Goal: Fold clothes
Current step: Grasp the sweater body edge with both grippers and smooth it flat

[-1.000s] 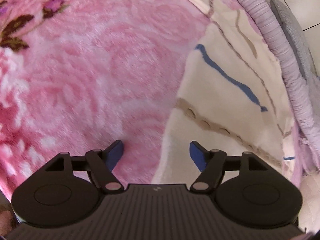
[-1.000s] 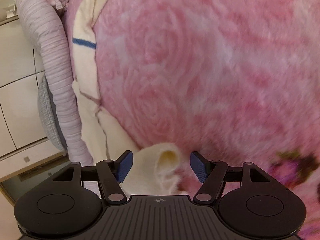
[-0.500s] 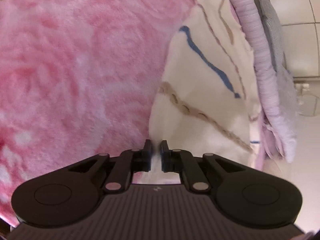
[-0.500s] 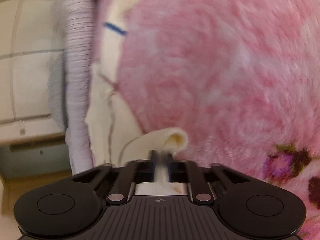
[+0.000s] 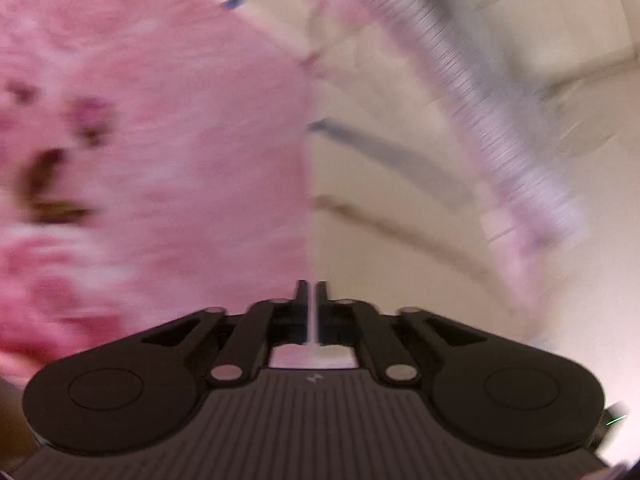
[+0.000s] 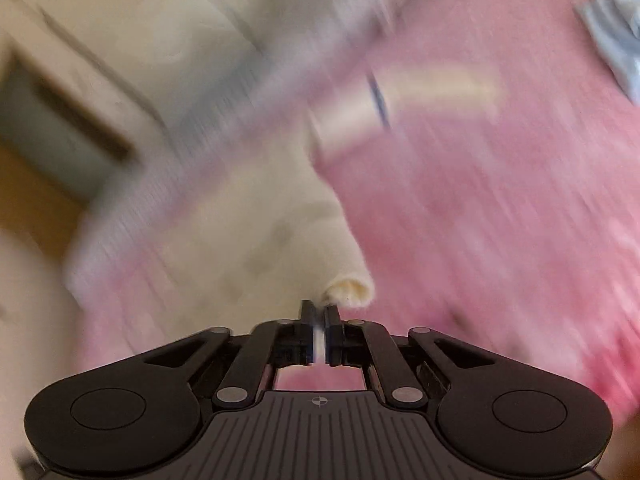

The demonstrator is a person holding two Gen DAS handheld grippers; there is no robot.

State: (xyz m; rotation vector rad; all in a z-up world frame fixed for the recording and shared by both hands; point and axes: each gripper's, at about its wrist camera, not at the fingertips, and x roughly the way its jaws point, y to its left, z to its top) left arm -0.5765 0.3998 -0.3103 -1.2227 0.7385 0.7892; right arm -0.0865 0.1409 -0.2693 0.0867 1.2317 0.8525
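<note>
Both grippers have gone from wide open to clamped since the earlier frames, and both views now smear with motion. Left gripper [image 5: 311,292]: its fingers are pressed together on the edge of the cream garment [image 5: 384,248], a thin sliver of cloth showing between them. Right gripper [image 6: 319,312]: likewise pinched on the same garment [image 6: 256,236], gripping cloth just beside the rolled sleeve cuff [image 6: 352,290], which sticks out past the fingertips.

The garment lies on the pink blanket [image 5: 160,160] — a fluffy, plush spread with rose patterns and a dark flower print [image 5: 48,184] well to the left of the garment in the left view. The garment is soft knit, cream, crossed by a blue stripe [image 5: 376,148] and a brown one [image 5: 400,232].

Beyond the garment, along the blanket's far edge, runs a ribbed lilac bolster [image 5: 472,112] — long, tube-shaped, finely ridged. Past it, pale floor tiles [image 5: 560,40] show. In the right view, a grey-and-white striped cloth [image 6: 616,36] lies at the blanket's upper right corner, well apart from the garment.
</note>
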